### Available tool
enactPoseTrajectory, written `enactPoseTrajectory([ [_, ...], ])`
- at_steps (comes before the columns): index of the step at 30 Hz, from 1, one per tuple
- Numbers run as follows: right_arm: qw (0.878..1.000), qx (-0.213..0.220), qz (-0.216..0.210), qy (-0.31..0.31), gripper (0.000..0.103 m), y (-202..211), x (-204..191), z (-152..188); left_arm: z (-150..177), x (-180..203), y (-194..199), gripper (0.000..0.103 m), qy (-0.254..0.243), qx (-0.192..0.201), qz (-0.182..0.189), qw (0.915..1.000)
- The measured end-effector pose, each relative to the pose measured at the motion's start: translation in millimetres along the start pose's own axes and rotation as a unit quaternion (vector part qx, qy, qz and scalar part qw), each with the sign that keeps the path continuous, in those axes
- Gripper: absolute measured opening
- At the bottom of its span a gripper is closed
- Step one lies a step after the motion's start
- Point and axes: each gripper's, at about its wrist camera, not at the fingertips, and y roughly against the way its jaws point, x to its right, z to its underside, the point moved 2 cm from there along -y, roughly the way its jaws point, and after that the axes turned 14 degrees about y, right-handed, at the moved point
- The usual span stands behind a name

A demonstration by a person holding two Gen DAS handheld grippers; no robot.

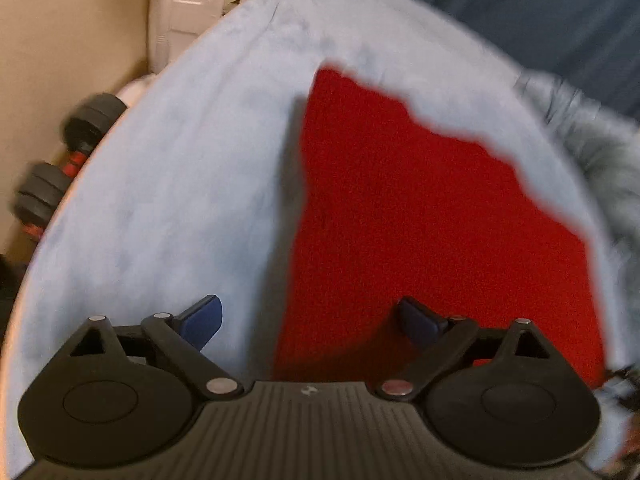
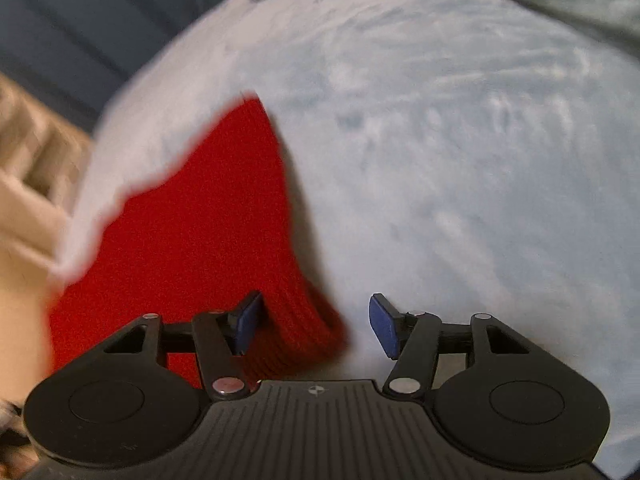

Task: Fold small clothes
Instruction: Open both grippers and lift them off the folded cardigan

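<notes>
At lower centre of the left wrist view, left hand-held gripper (image 1: 310,322) gapes wide with nothing between the pads, straddling the red garment's (image 1: 420,220) left edge on the pale blue blanket (image 1: 160,200). Right hand-held gripper (image 2: 314,326) is also parted, the ribbed hem between its pads, apparently ungripped. Risk: closing now pinches plush blanket along with the knit, or frames' blur means speed and a missed edge.

left hand-held gripper (image 1: 312,322) spread wide, right hand-held gripper (image 2: 316,324) parted
</notes>
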Motion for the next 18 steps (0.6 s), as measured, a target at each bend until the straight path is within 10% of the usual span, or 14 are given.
enactPoseTrajectory([
  [9, 0.992, 0.004, 0.101, 0.076, 0.062, 53.3, 13.7, 5.0, 12.4, -28.8, 54.8, 0.101, -0.002, 0.046, -0.067, 0.9967],
  [18, 0.986, 0.077, 0.024, 0.149, 0.07, 171.9, -51.5, 49.0, 89.8, 19.5, 148.5, 0.103, -0.039, 0.094, -0.07, 0.9923],
])
